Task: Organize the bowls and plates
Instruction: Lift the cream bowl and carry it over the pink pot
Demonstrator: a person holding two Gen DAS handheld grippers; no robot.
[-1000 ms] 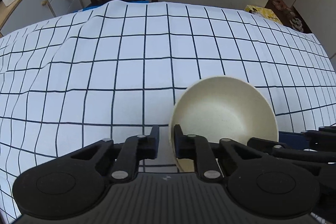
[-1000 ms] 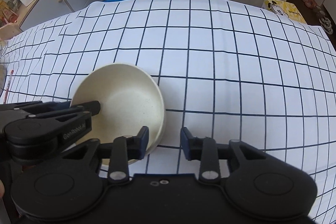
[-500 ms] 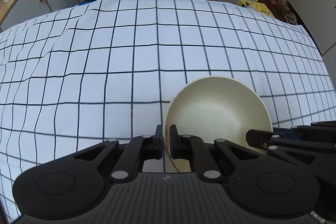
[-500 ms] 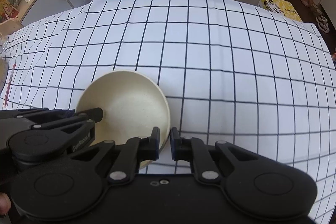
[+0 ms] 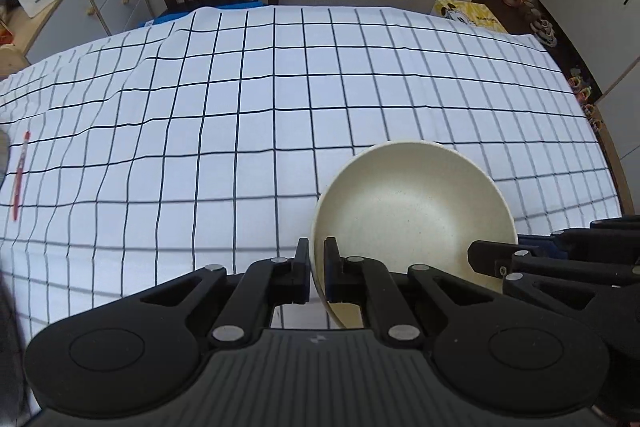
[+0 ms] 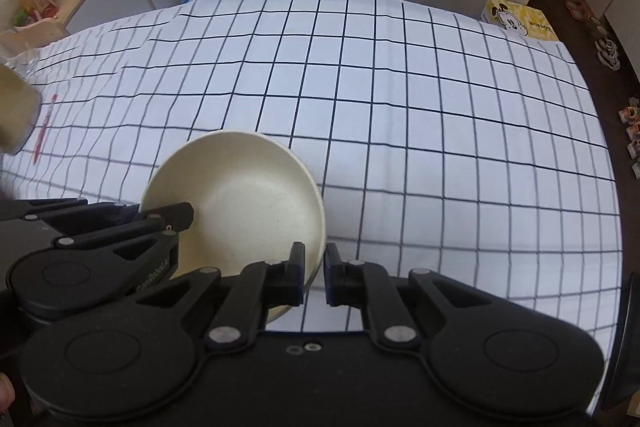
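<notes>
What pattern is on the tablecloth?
The tablecloth is white with a dark grid, clearest in the right wrist view.

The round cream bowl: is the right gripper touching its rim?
Touching. In the right wrist view the right gripper is shut on the rim of the round cream bowl, one finger inside, one outside.

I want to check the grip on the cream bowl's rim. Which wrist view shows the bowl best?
The left wrist view: the bowl sits large, its rim pinched by the left gripper. The right wrist view shows the bowl smaller, partly covered by the left gripper's arm, with the right gripper on its rim.
</notes>
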